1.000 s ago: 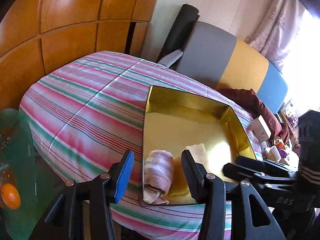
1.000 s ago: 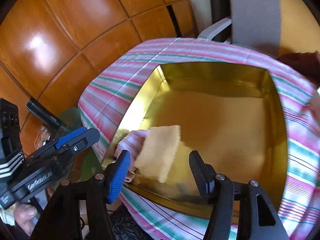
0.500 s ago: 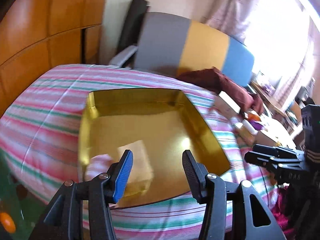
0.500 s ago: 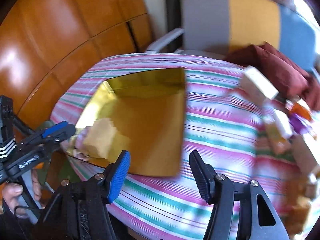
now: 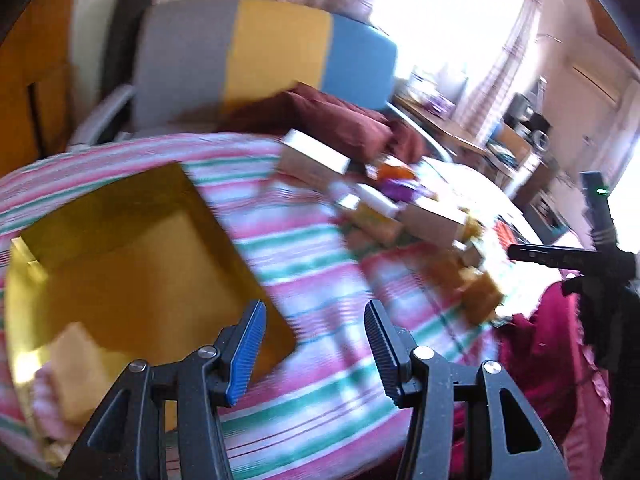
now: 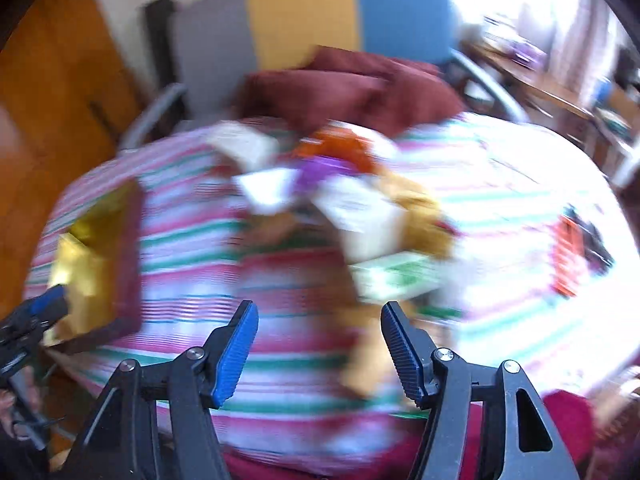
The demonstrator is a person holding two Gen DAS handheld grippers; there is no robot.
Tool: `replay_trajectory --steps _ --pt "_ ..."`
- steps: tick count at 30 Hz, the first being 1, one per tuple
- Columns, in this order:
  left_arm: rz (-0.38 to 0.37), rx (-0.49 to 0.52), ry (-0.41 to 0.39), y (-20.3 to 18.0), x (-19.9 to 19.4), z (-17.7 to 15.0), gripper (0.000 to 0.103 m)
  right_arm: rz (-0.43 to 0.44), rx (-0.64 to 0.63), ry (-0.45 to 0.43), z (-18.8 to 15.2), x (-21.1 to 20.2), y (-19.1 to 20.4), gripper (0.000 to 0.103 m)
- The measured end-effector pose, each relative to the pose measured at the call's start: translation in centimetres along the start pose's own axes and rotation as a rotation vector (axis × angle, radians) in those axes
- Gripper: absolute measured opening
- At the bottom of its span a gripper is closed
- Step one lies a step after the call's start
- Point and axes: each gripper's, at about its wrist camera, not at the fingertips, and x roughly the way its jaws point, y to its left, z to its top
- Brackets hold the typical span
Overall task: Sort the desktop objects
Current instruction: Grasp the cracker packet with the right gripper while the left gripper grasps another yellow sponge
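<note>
At the far left of the left wrist view a gold tray [image 5: 132, 264] lies on the desk, which is covered by a pink, green and white striped cloth [image 5: 312, 280]. In the tray's near left corner sits a pale yellow folded cloth [image 5: 78, 364], and a pink striped rolled towel [image 5: 44, 404] lies just beside it at the tray's edge; the rest of the tray floor is bare. The left tongs [image 5: 314, 344] hang spread above the striped cloth at the tray's near right corner, with nothing between their pads. Further right a blurred heap of small boxes and packets [image 5: 404, 216] lies on the cloth, well apart from the tray; a cream box [image 5: 316, 156] sits at its far end, with orange and purple items beside it. Behind the desk stands a chair with a grey, yellow and blue back [image 5: 276, 52], a dark red cloth [image 5: 328, 116] draped on its seat.

In the right wrist view, heavily blurred, the gold tray [image 6: 92, 268] shows at the left edge, and what it holds cannot be made out. The right tongs [image 6: 318, 352] are spread and empty, pointing down at the heap [image 6: 344, 200]; a white and green box [image 6: 396, 276] lies just beyond the right pad.
</note>
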Motion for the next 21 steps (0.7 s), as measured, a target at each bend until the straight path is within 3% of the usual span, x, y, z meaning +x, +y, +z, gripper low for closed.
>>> replay_trajectory --steps 3,6,12,21 --pt "-0.04 0.045 0.039 -2.4 1.7 0.3 0.052 -0.092 0.014 0.083 -0.3 1.1 -3.6 0.061" --pt "-0.082 0.11 0.069 -5.3 3.2 0.4 0.052 -0.13 0.001 0.189 -0.4 3.1 -5.8 0.06" --pt "-0.158 0.255 0.114 -10.4 5.7 0.1 0.052 -0.109 -0.019 0.337 -0.2 6.5 -7.3 0.059" --pt "-0.277 0.437 0.177 -16.1 9.1 -1.6 0.052 -0.093 -0.029 0.471 0.3 9.5 -8.6 0.059"
